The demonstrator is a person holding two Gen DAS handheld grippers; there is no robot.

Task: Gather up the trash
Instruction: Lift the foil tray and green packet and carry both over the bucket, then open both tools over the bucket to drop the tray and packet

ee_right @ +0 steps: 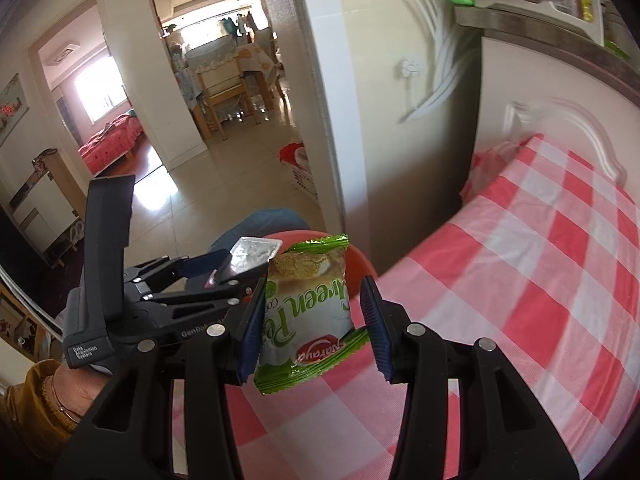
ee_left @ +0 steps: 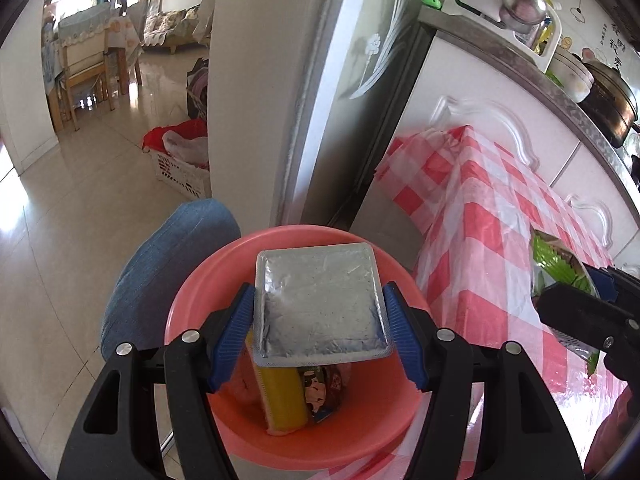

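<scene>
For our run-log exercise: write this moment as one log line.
left gripper: holds silver packet over pink bin | right gripper: holds green snack packet

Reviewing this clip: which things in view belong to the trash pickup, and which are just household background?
Part of the job:
- silver foil packet, held in the left gripper over the bin
- green snack wrapper, held in the right gripper
- pink trash bin, already holding wrappers

Just lying about:
- checked tablecloth
- white laundry basket on the floor
- pots on the counter

Black grippers point(ee_left: 320, 336), blue ribbed pads point(ee_left: 236, 336)
</scene>
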